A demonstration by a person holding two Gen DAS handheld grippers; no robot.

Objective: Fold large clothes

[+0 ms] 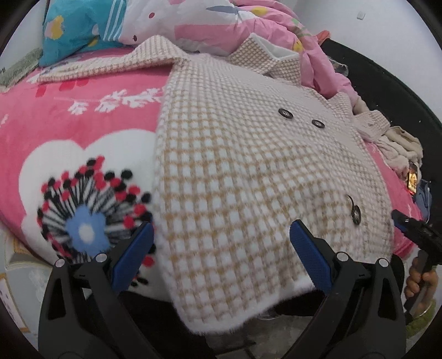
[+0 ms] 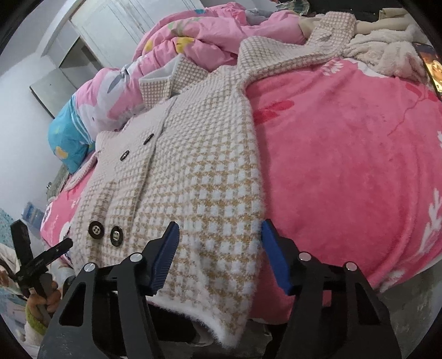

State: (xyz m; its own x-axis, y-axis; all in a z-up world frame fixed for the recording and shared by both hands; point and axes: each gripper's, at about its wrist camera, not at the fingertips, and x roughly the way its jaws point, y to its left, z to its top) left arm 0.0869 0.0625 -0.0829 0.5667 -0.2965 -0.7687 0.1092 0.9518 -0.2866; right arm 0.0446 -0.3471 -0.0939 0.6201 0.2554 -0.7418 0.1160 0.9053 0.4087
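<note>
A large cream-and-tan checked coat (image 1: 234, 165) with dark buttons lies face up on a pink blanket (image 1: 83, 124), its hem hanging over the bed's front edge. My left gripper (image 1: 221, 245) is open wide over the hem's left corner, and the pads do not press on the cloth. In the right wrist view the coat (image 2: 193, 165) runs away from my right gripper (image 2: 221, 248), whose blue pads straddle the hem's right corner with a gap on each side, so it is open. Each gripper also shows in the other view: the right gripper (image 1: 408, 229) and the left gripper (image 2: 41, 259), each in a hand.
A crumpled pink quilt (image 2: 207, 36) and a blue pillow (image 2: 66, 138) lie past the coat's collar. Beige clothes (image 1: 400, 149) and a lit phone (image 2: 431, 66) sit at the bed's right side. A white cabinet (image 2: 110, 22) stands behind. The floor shows below the bed edge.
</note>
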